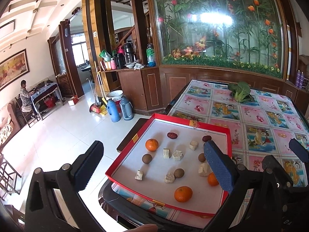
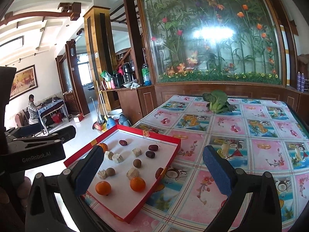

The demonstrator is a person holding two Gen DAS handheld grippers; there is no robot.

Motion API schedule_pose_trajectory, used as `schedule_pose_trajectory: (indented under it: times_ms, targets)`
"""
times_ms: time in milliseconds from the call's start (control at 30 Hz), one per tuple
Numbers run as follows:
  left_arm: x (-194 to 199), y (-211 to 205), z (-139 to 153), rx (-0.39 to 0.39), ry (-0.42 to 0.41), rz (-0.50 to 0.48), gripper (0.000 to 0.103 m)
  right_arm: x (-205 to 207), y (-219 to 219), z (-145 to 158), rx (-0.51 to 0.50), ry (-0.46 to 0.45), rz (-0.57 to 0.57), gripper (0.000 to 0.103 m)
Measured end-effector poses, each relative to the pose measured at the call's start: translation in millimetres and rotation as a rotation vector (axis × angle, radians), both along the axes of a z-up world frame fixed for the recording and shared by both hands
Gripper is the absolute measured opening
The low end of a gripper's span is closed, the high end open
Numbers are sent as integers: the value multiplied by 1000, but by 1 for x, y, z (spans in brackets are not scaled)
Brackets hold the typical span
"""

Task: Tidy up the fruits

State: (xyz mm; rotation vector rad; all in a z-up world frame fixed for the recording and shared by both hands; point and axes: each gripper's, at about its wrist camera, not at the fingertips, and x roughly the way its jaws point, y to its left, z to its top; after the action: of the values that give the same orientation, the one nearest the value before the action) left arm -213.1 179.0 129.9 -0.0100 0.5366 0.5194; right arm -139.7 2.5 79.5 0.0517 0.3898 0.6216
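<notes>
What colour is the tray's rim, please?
Red, with a white floor; the tray shows best in the left wrist view.

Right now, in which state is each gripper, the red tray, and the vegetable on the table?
left gripper: open, holds nothing, above the tray.
right gripper: open, holds nothing.
red tray: open, no lid on it, with oranges, brown round fruits, red dates and pale chunks loose inside.
green vegetable: lying on the tablecloth, outside the tray.
</notes>
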Motion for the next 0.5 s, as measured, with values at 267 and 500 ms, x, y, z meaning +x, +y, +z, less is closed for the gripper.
schedule_pose_trajectory:
  times_ms: [267, 500]
  targets:
    - [-1, 13, 1, -12, -10, 13, 103, -1, 13, 11, -15, -17, 9, 102]
    - [-7, 27, 6, -23, -32, 31, 103, -5, 22, 15, -25, -33, 24, 102]
